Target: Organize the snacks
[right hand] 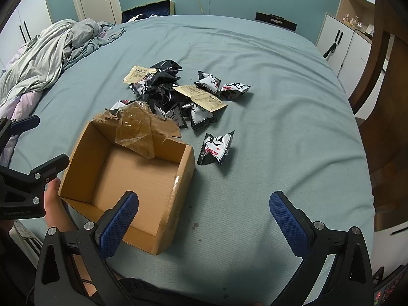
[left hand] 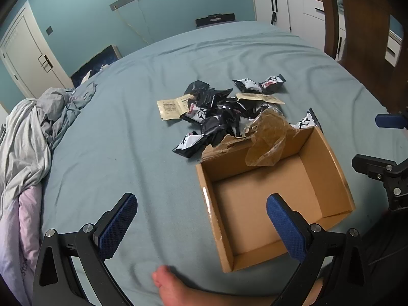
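Observation:
A pile of black-and-white snack packets point(left hand: 216, 117) with a few tan sachets point(left hand: 169, 108) lies on the blue bed. An open, empty cardboard box point(left hand: 270, 199) with torn tape point(left hand: 265, 137) on its far flap sits just in front of the pile. My left gripper point(left hand: 201, 227) is open and empty, hovering over the box's near left corner. In the right wrist view the box point(right hand: 127, 178) is at the left, the pile point(right hand: 176, 94) is behind it, and one packet point(right hand: 216, 148) lies alone to the box's right. My right gripper point(right hand: 204, 224) is open and empty.
A crumpled grey and pink duvet point(left hand: 33, 140) lies at the bed's left side. A wooden headboard point(right hand: 382, 102) stands to the right. White cabinets point(left hand: 288, 12) and a door point(left hand: 28, 56) line the far wall. A bare foot point(left hand: 173, 285) rests beside the box.

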### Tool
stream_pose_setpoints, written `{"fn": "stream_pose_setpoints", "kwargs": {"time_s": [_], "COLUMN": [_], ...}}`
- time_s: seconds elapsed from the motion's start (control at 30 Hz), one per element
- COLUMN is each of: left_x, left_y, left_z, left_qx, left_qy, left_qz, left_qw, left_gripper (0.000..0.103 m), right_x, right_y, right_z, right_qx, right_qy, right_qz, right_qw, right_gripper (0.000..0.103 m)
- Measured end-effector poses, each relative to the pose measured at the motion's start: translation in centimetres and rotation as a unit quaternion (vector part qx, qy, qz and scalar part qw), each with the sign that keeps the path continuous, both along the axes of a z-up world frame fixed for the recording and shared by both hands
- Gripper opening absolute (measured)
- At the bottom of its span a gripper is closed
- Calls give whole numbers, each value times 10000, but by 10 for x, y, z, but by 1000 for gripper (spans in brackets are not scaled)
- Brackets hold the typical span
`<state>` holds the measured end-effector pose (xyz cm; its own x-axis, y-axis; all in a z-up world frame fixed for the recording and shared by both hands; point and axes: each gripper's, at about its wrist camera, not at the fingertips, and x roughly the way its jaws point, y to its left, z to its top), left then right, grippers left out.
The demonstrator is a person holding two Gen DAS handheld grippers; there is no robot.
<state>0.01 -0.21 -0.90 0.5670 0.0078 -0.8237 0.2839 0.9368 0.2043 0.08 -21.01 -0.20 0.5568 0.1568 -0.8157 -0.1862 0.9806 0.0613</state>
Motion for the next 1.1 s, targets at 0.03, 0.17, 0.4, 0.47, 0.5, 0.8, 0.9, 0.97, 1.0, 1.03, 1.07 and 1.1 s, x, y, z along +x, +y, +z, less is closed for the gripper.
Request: {"fn": "stream_pose_setpoints", "kwargs": {"time_s": [0.03, 0.17, 0.4, 0.47, 0.5, 0.8, 0.9, 0.97, 1.0, 1.03, 1.07, 1.1], "left_x": [0, 0, 0, 1, 1, 1, 1, 1, 1, 1, 2, 2], "left_y": [0, -1, -1, 0, 0, 0, -1, -1, -1, -1, -1, -1], "left_z": [-1, -2, -3, -3, -4, -5, -5, -5, -5, -5, -4, -4], "left_qx": [-1, 8, -1, -12, -22, -98, -113, -127, -134, -143, -152, -159], "left_qy": [15, 37, 67, 89, 97, 177, 191, 202, 206, 208, 207, 201], "left_qz": [-1, -19, -5, 5, 7, -35, -58, -65, -66, -66, -63, -58], "left_qw": [10000, 10000, 10000, 10000, 10000, 9998, 9997, 9997, 9997, 9997, 9997, 9997], "left_gripper": [103, 103, 103, 103, 103, 103, 103, 103, 103, 103, 103, 103], "right_x": [0, 0, 0, 0, 0, 11, 19, 26, 29, 34, 39, 44], "right_y": [0, 0, -5, -8, -10, -26, -34, -39, -41, -44, -47, -50], "right_z": [0, 0, 2, 4, 5, 8, 10, 9, 8, 8, 6, 5], "right_qx": [2, 22, 110, 189, 214, 371, 397, 433, 466, 498, 522, 552], "right_qy": [-1, -1, -26, -67, -80, -23, 17, 75, 116, 163, 218, 273], "right_qz": [-2, -14, -73, -117, -137, -349, -423, -479, -505, -536, -572, -613], "right_qw": [10000, 10000, 9999, 9997, 9996, 9987, 9983, 9979, 9976, 9972, 9968, 9962], "right_gripper": [103, 103, 103, 103, 103, 103, 103, 103, 103, 103, 103, 103]}}
